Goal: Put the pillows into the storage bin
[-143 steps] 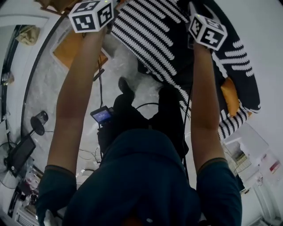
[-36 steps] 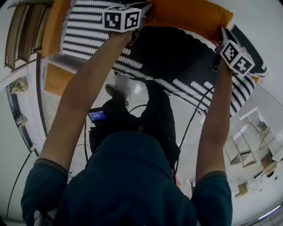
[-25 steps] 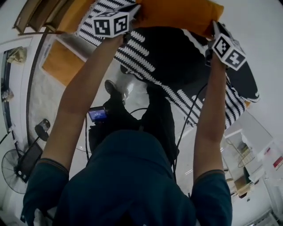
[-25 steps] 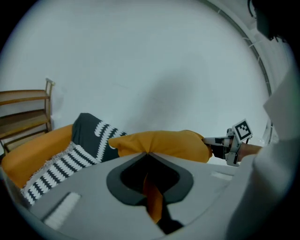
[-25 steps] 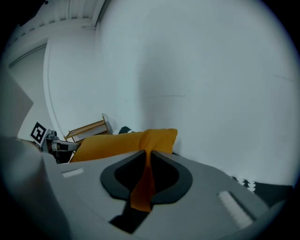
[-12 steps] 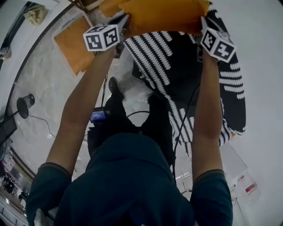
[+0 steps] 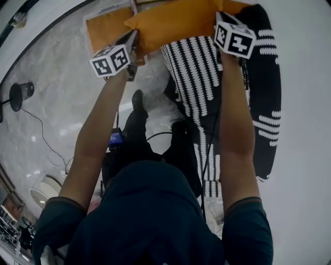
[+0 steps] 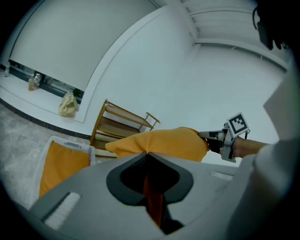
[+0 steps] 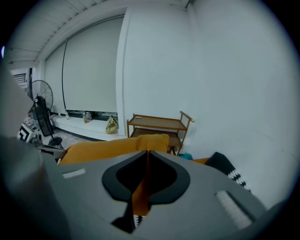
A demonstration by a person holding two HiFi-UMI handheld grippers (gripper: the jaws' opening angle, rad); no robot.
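Observation:
I hold an orange pillow (image 7: 173, 23) in the air by its two ends. My left gripper (image 7: 132, 40) is shut on its left corner, with orange fabric pinched between the jaws in the left gripper view (image 8: 148, 155). My right gripper (image 7: 221, 14) is shut on the other end (image 9: 147, 153); its jaws have just been closing further on the fabric. The white-rimmed storage bin (image 7: 116, 6) stands on the floor below the pillow's left end, and a second orange pillow (image 8: 61, 165) lies inside it. A black-and-white striped pillow (image 7: 196, 67) lies to the right.
A wooden trolley (image 9: 158, 125) stands against the white wall behind the bin. A standing fan (image 9: 42, 107) and a windowsill with a bag (image 9: 111, 125) are at the left. Cables and a dark lamp base (image 7: 18, 93) lie on the pale marble floor.
Both grippers have swung sideways with the orange pillow. The storage bin has come from the far left to just under the pillow's left end, and the striped pillow has slid to the right.

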